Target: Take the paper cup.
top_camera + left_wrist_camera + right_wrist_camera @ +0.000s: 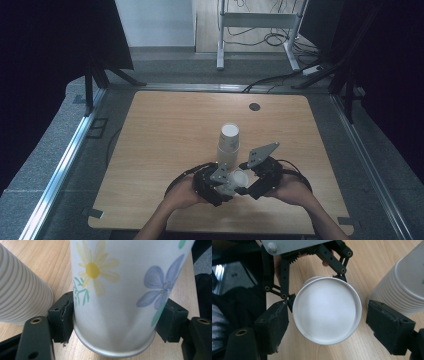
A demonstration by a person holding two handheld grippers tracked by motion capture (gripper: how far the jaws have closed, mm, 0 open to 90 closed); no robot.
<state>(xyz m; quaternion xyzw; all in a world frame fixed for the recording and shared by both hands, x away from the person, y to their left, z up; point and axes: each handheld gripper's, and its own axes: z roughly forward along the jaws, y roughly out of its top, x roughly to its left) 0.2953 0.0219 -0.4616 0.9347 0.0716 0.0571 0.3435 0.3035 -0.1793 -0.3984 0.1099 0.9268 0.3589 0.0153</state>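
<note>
Near the table's (150,150) front edge, the left gripper (218,185) clamps a flowered cup (117,297) just beside the stack (229,145), apparently separated already, while the right gripper (327,322), jaws apart, flanks its rim without touching.

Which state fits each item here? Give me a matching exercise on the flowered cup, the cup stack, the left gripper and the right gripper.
Things:
1. flowered cup
2. cup stack
3. left gripper
4. right gripper

States:
A. jaws open, one either side of the cup's rim, not touching it
B. stands on the table beyond both grippers
C. held between two jaws, its mouth towards the right gripper view's camera
D. jaws shut on the cup's body

Pairs: 1-C, 2-B, 3-D, 4-A
</note>
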